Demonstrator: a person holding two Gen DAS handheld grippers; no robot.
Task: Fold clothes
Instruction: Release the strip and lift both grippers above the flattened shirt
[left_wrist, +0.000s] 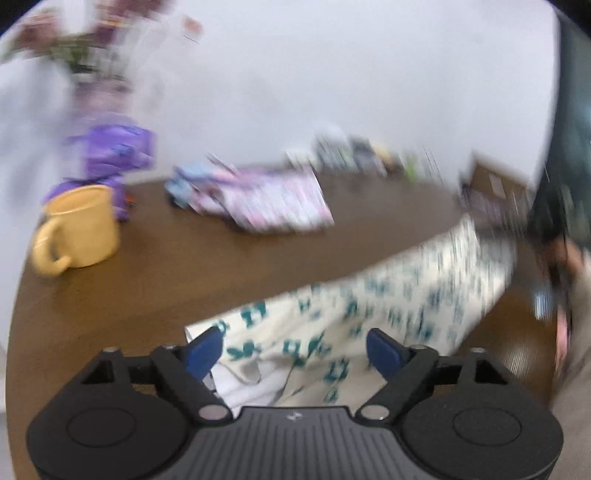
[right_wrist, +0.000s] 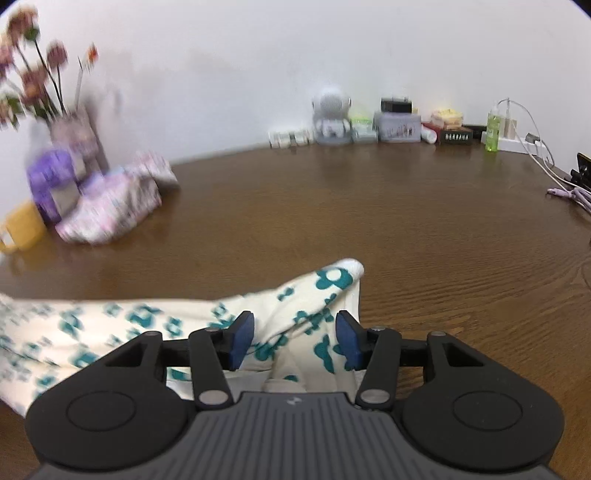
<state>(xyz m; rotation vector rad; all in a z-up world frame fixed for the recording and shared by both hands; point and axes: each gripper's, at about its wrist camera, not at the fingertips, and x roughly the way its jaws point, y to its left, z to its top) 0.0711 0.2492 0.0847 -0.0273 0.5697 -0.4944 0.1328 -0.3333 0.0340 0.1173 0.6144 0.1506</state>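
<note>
We see a cream cloth with teal flowers lying on the brown table, and it runs in one long strip from our left hand's side over to our right hand's side. Our left gripper has its blue fingers spread very wide, and one end of the cloth sits below and between them, but the fingers do not press on it. Our right gripper has its fingers partly apart. The other end of the cloth, with a folded corner poking out ahead, lies between these fingers too, and we cannot see them pinching it. So each hand sits at one end of the strip, and the long way of the cloth goes across from one hand to the other. We think both ends are let go now, so the next fold would need each hand to grab its own end again, or one hand to carry its end over to the other. The left view is blurry, so the far end of the cloth there is hard to make out. Far back on the left sit a yellow mug and a pink striped cloth, well away from our work.
</note>
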